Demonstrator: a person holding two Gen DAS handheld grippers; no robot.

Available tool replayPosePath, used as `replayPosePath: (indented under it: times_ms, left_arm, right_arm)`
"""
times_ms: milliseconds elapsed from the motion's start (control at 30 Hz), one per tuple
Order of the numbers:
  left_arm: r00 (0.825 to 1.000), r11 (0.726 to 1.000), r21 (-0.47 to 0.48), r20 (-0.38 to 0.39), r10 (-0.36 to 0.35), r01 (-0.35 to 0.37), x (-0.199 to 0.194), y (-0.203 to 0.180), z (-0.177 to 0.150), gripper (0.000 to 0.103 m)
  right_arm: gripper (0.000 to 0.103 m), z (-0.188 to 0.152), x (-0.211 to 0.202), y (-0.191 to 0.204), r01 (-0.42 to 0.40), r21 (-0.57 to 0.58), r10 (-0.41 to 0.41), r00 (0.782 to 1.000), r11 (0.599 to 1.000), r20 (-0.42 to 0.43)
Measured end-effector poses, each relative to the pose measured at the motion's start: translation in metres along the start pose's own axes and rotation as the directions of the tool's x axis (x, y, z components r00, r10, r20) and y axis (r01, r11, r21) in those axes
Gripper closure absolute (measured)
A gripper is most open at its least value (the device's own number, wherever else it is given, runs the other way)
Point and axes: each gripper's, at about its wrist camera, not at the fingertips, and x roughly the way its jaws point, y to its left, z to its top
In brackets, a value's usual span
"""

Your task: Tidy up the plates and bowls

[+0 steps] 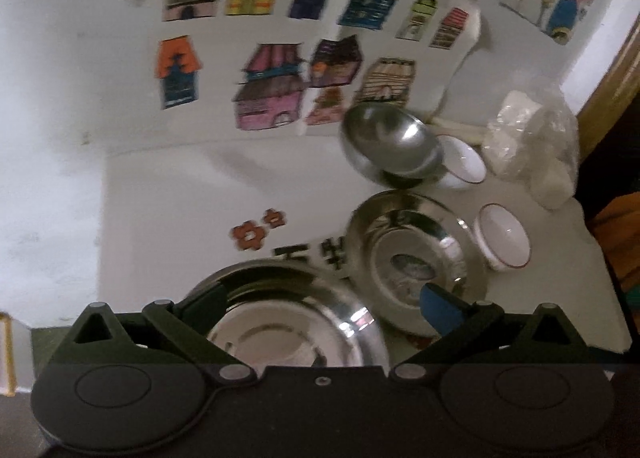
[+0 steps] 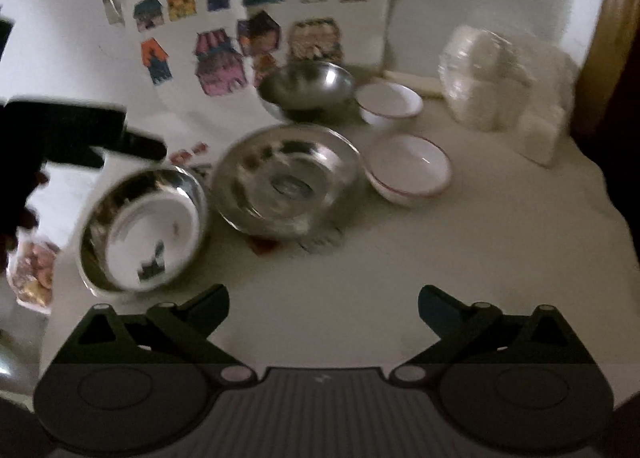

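Closest to us, the right gripper point(image 2: 323, 308) has its jaws spread wide, with nothing between them. Only bare table point(image 2: 480, 266) lies under it. The left gripper point(image 1: 320, 308) is spread wide too. It hangs just above the near metal dish point(image 1: 288, 314), but its fingers do not pinch it.

A little farther back, that near metal dish sits to the left. Just beside it is the big metal plate point(image 2: 286, 182). To the right of the plate is a white bowl with a red rim point(image 2: 410, 168). The dishes are close together, and I cannot tell if their rims touch.

Behind them is a deep metal bowl point(image 2: 308, 88), and next to it a second white bowl point(image 2: 390, 102). A see-through bag of white things point(image 2: 504, 86) stands at the far right. At the very back, a paper with drawn houses point(image 2: 256, 18) leans on the wall.

Nothing is stacked yet, so most of the tidying is still to do, I think.

What could go wrong? The metal is shiny and slippery. A pinch on a thin rim could slip, and the dish could drop and bang. The dishes crowd each other, so a wide finger could bump a neighbor and push it. The white bowls could chip if they get knocked.
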Motion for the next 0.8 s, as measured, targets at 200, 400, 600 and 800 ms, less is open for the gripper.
replayPosePath:
  times_ms: [200, 400, 600, 800]
  left_arm:
    - [1.0, 0.999, 0.041, -0.003, -0.015, 0.015, 0.033, -0.015, 0.016, 0.001]
    - [0.997, 0.992, 0.127, -0.074, 0.006, 0.004, 0.073, -0.027, 0.034, 0.001]
    - [0.985, 0.979, 0.202, -0.156, 0.07, -0.037, 0.107, -0.038, 0.041, 0.001]
    - [0.973, 0.969, 0.24, -0.201, 0.118, -0.068, 0.125, -0.042, 0.045, 0.001]
  right_arm:
    - [0.0, -0.007, 0.001, -0.036, 0.023, 0.071, -0.02, 0.999, 0.997, -0.047]
    - [0.0, 0.025, 0.032, -0.059, -0.047, 0.174, 0.057, 0.997, 0.984, -0.052]
    - [0.003, 0.054, 0.072, -0.068, -0.124, 0.233, 0.142, 0.988, 0.964, -0.059]
    - [0.014, 0.066, 0.096, -0.062, -0.169, 0.224, 0.191, 0.978, 0.96, -0.08]
